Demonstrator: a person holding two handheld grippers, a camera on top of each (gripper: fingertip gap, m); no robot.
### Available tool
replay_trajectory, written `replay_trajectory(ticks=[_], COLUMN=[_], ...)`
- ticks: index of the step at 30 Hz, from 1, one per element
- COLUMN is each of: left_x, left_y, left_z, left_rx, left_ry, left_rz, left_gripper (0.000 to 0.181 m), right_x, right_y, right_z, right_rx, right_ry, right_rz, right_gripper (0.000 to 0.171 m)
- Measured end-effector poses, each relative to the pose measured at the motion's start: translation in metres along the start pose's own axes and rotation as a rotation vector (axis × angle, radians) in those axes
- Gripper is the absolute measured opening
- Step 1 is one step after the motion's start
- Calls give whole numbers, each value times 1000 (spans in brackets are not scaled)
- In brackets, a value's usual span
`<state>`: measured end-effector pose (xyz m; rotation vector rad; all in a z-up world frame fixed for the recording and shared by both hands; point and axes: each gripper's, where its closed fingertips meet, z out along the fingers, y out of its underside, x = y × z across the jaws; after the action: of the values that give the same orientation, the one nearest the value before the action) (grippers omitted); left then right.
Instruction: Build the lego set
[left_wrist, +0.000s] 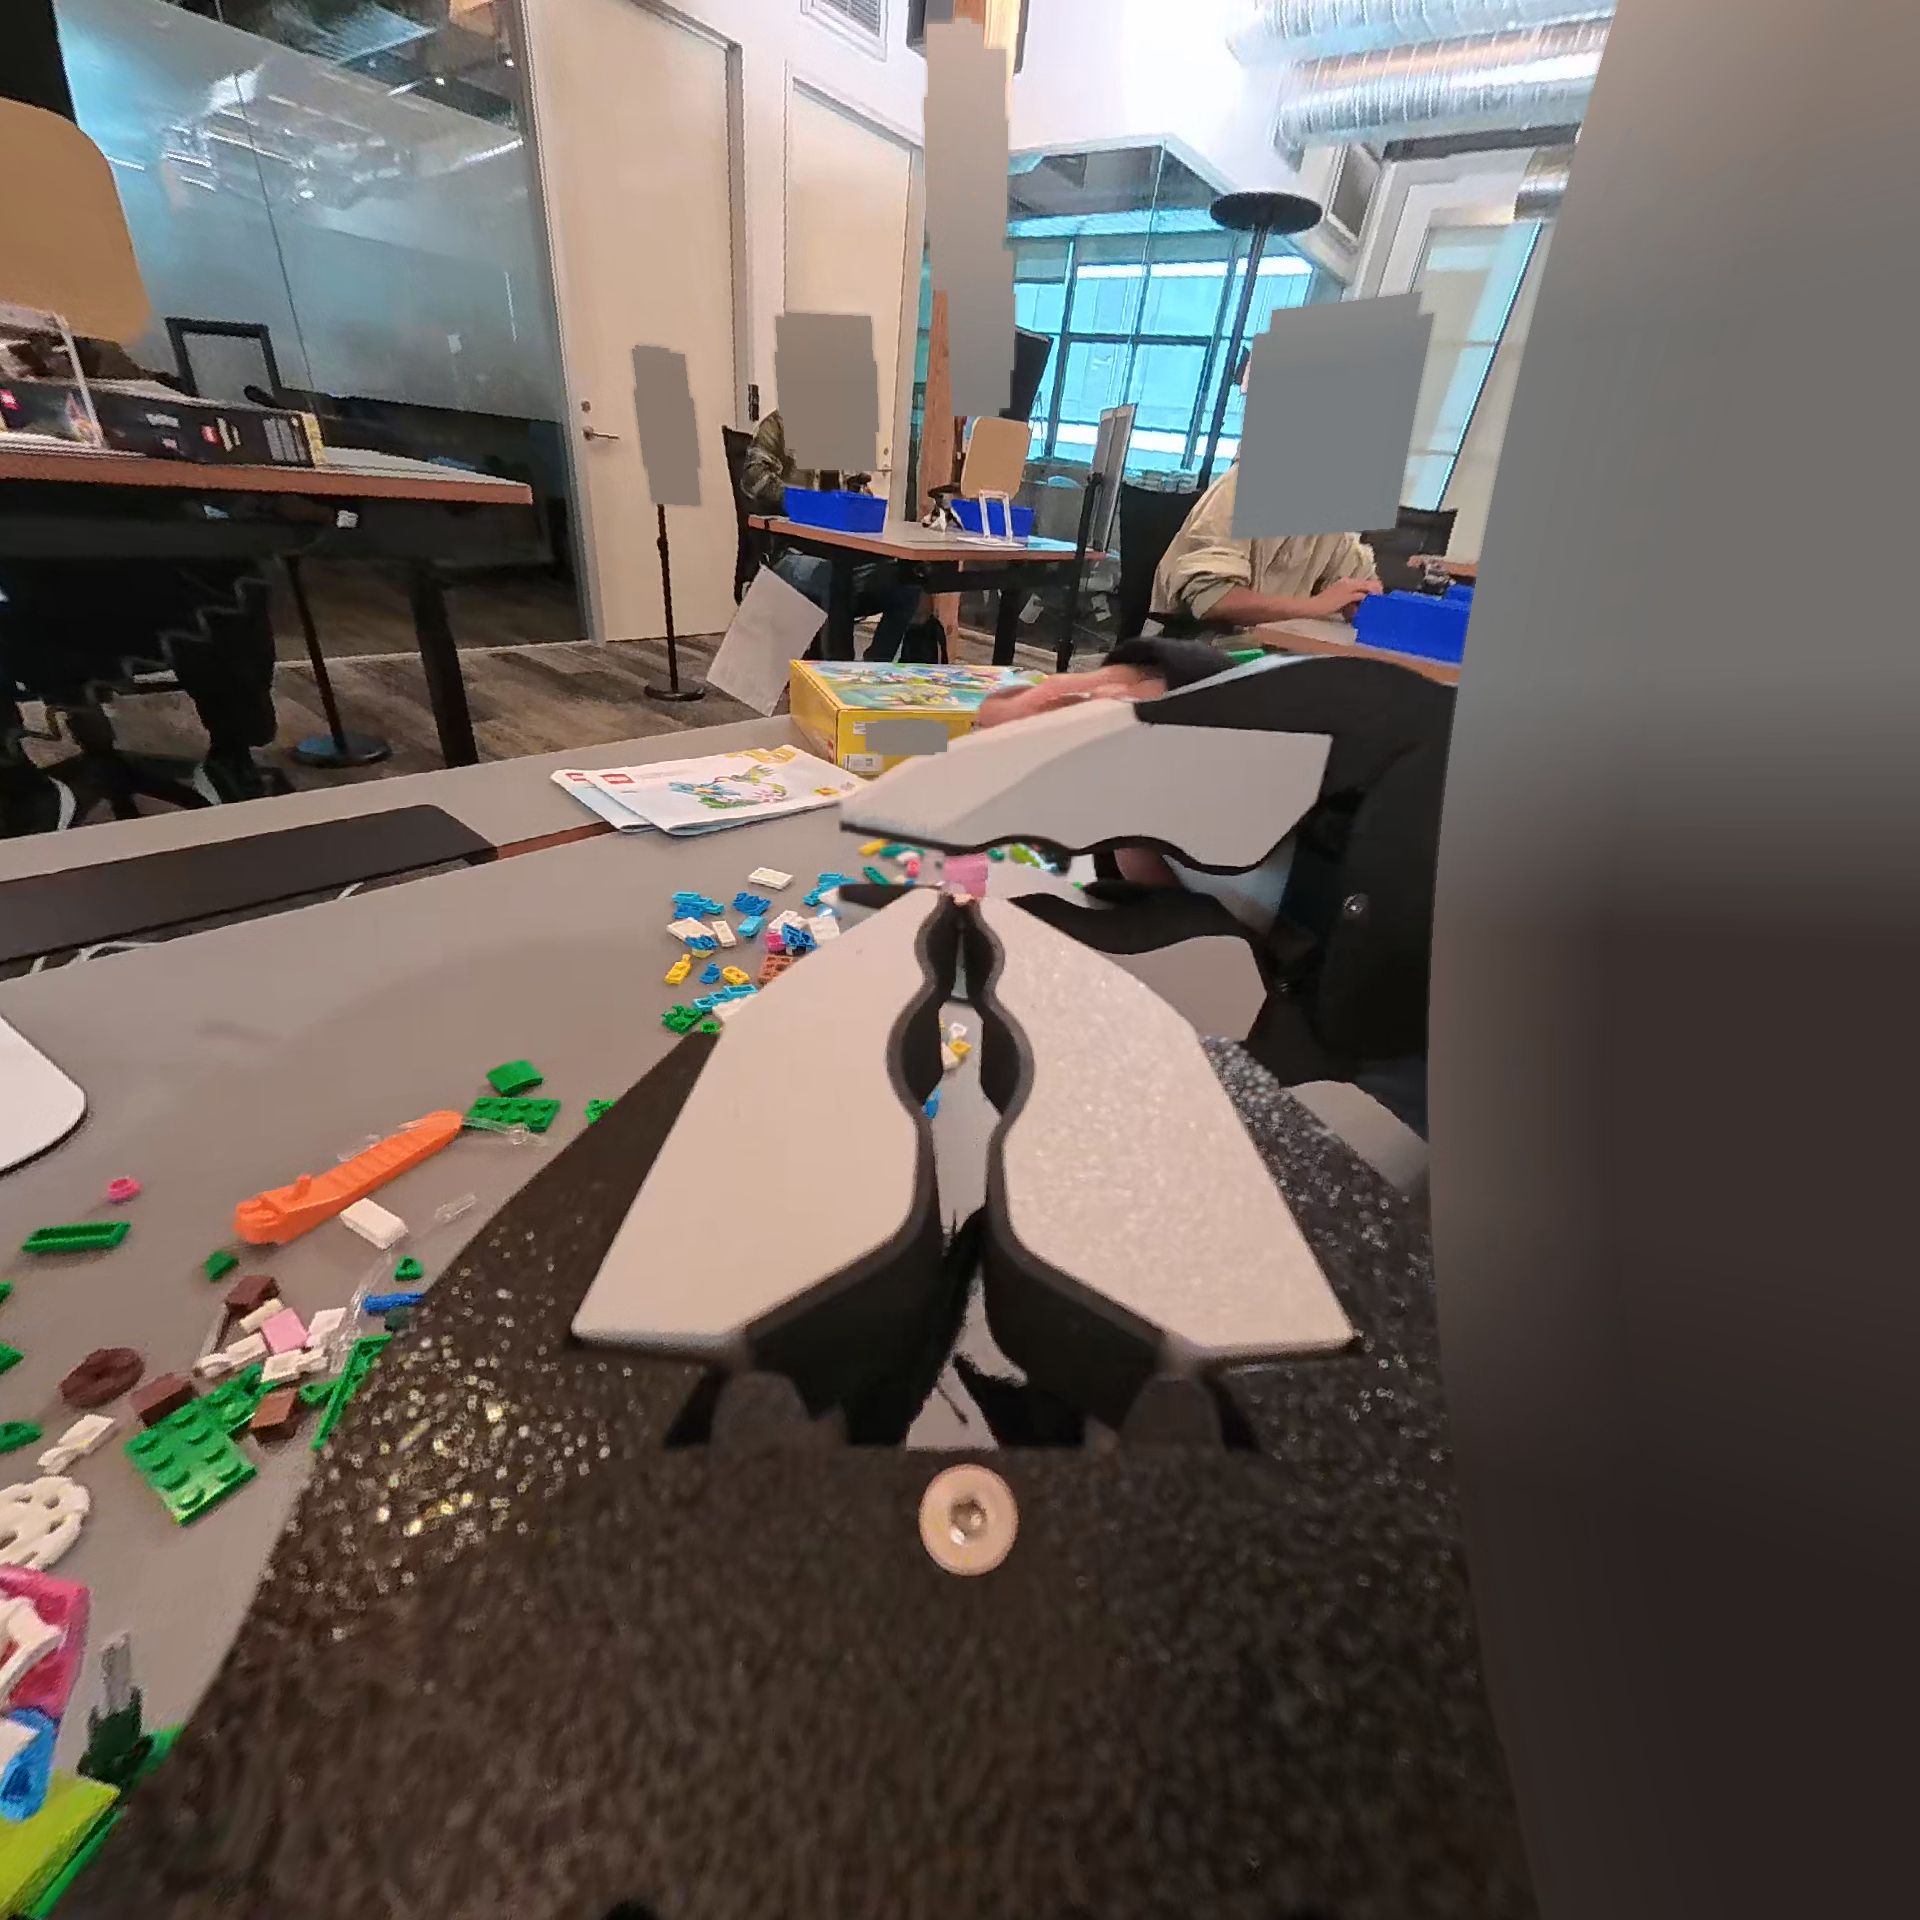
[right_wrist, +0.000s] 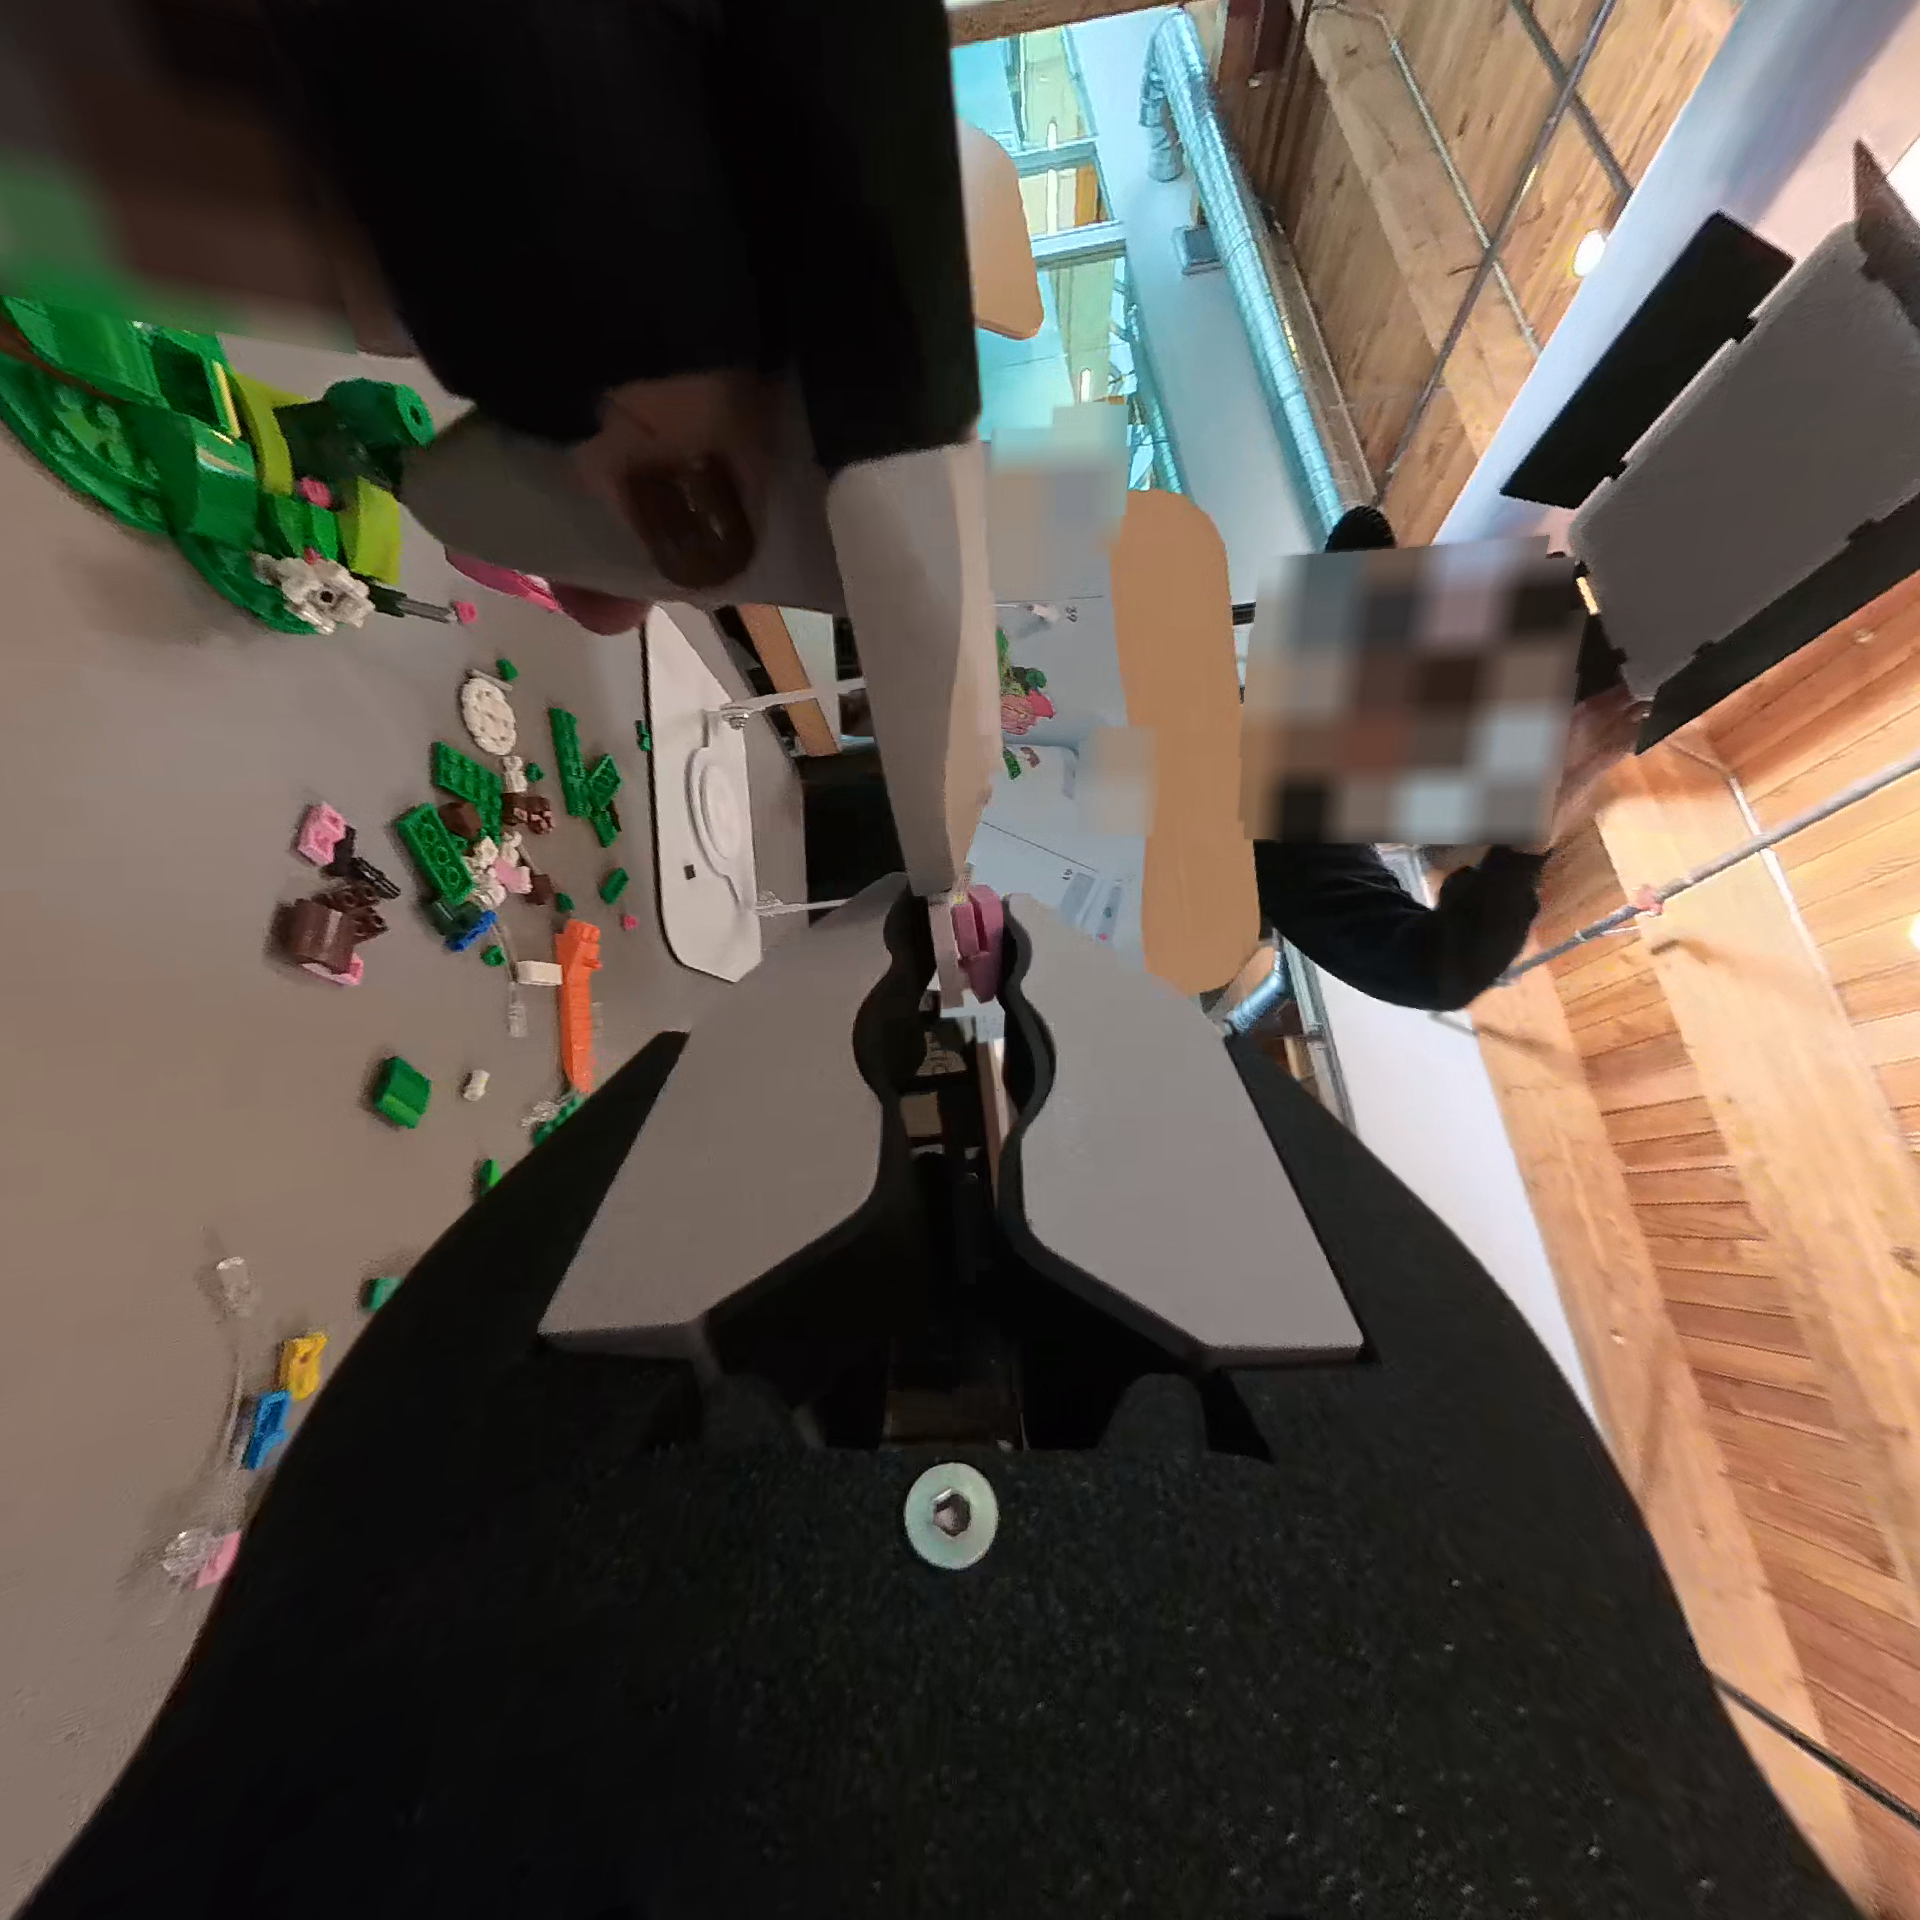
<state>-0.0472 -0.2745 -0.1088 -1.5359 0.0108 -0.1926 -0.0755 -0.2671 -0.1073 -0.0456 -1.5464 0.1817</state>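
A pink brick (right_wrist: 977, 925) is pinched by the right gripper (right_wrist: 961, 914); the left gripper (left_wrist: 958, 904), nearly closed, touches it above the tabletop (left_wrist: 364, 1039).

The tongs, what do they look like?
Both tongs, left and right, look alike: two flat, pale grey fingers with wavy black inner edges, on a black speckled body with a silver hex screw. A black sleeve shows behind.

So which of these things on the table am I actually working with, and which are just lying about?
In use:
left gripper
right gripper
pink piece, pinched where both tips meet

Lying about:
orange tool
green plate
booklets
yellow box
green build
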Motion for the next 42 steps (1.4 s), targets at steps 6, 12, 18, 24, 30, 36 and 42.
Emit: replay_trajectory(ticks=[6, 12, 18, 24, 30, 36, 42], left_x=[-2, -3, -1, -4, -6, -5, -5], left_y=[-1, -2, -5, 1, 5, 5, 4], left_z=[1, 0, 0, 2, 3, 3, 2], left_rx=[41, 83, 101, 84, 33, 57, 62], left_ry=[2, 46, 51, 32, -77, -2, 41], left_rz=[-58, -171, -192, -180, 14, -101, -148], left_gripper=[1, 1, 1, 0, 1, 1, 0], right_x=[2, -1, 4, -3, -8, -14, -15], right_y=[1, 2, 3, 7, 10, 8, 5], right_z=[0, 1, -1, 1, 1, 1, 0], right_rx=[-13, -17, -41, -60, -102, -69, -9], right_ry=[9, -27, 45, -19, -70, -190, -232], right_rz=[15, 120, 53, 75, 92, 239, 313], right_gripper=[10, 9, 9, 8, 8, 9, 10])
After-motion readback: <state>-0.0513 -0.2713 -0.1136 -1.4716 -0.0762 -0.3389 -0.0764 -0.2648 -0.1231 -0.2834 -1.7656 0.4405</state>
